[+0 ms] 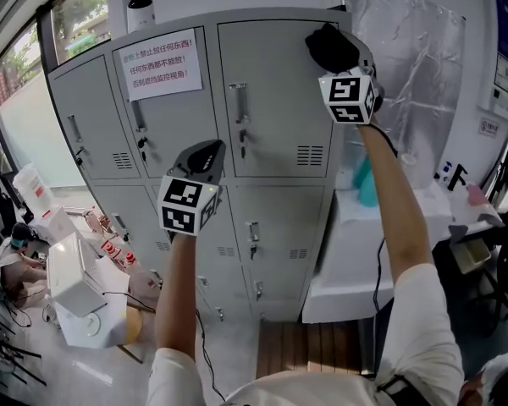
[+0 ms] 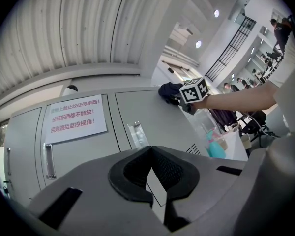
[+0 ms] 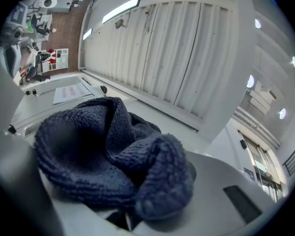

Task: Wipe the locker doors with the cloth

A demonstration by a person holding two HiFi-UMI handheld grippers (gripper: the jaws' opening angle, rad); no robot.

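Dark blue terry cloth [image 3: 108,156] is pinched in my right gripper [image 1: 343,66] and held at the top right corner of the upper right locker door [image 1: 271,117], apparently touching it. My left gripper [image 1: 203,155] hangs before the middle of the bank, jaws pressed together on nothing. No door shows a wiped streak, so I judge by position only. This door looks barely started, and the left doors [image 1: 93,134] and lower doors [image 1: 271,227] seem yet to do.
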